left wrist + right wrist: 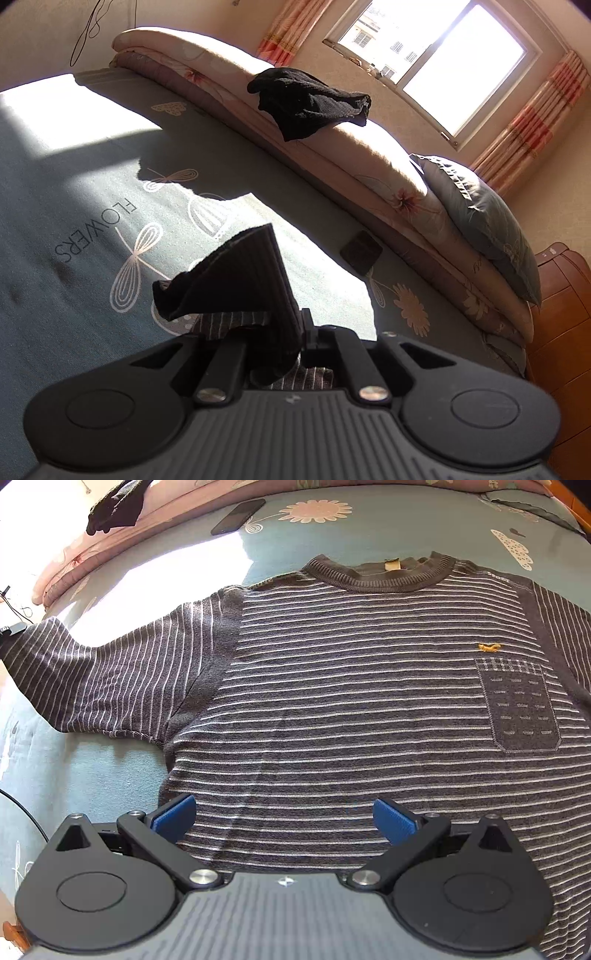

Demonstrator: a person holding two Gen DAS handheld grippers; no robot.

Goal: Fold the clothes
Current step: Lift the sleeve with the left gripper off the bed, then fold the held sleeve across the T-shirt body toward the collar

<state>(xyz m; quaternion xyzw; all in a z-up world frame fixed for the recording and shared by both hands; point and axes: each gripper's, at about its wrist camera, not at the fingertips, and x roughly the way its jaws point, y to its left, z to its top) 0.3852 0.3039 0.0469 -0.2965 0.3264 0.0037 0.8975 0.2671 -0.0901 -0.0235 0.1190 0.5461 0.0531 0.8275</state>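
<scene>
A grey striped sweater (332, 686) lies face up and spread flat on the bed (92, 775), collar away from the right wrist camera, one sleeve stretched out to the side. The right gripper (284, 818) hovers over its lower hem with jaws wide apart and nothing between them. The left gripper (280, 332) is closed on a bunched fold of the sweater's fabric, raised above the sheet; a black garment (310, 101) lies on the folded quilt (369, 147) beyond.

The sweater (332, 686) lay flat across the middle of the bed (92, 775). Behind it, a phone (238, 516) lay near the far edge, beside the folded quilt (110, 550) carrying a garment (114, 506).
</scene>
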